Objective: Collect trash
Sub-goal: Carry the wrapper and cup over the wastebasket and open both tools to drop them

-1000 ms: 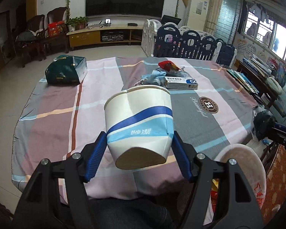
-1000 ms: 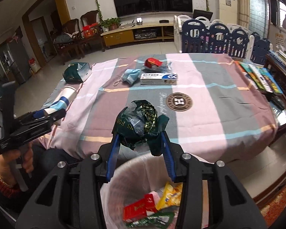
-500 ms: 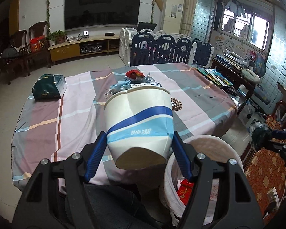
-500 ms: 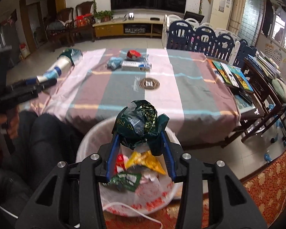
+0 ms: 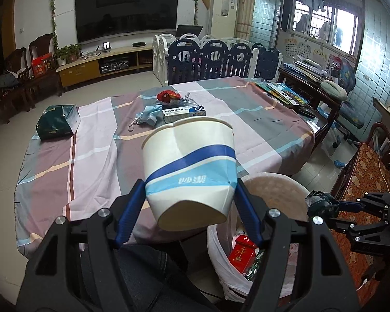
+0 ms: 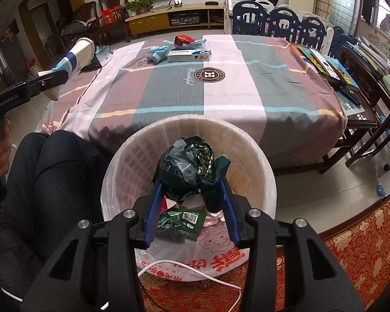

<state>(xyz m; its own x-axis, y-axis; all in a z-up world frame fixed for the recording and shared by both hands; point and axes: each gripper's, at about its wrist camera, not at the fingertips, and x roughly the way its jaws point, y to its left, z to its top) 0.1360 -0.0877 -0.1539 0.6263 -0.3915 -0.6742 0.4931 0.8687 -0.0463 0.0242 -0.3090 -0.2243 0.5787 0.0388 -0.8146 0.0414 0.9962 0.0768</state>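
My left gripper (image 5: pixel 189 202) is shut on a white paper cup with blue bands (image 5: pixel 191 166), held in the air beside the table edge, left of the bin. My right gripper (image 6: pixel 191 184) is shut on a crumpled dark green wrapper (image 6: pixel 192 169), held right above the open white bin (image 6: pixel 262 171). The bin also shows in the left wrist view (image 5: pixel 273 184), with a red packet (image 5: pixel 241 253) inside. On the table lie a white box (image 5: pixel 183 110), a blue mask (image 5: pixel 148 114), a red wrapper (image 5: pixel 166 96) and a green box (image 5: pixel 58 122).
The table with a striped cloth (image 6: pixel 234 83) stands behind the bin. The person's legs (image 6: pixel 52 182) are left of the bin. A white cable (image 6: pixel 189 273) lies on the red carpet. Books (image 6: pixel 325 62) and chairs stand at the right.
My right gripper has moved down closer over the bin with the wrapper. My left gripper has pulled back and swung right with the cup, so more of the bin shows.
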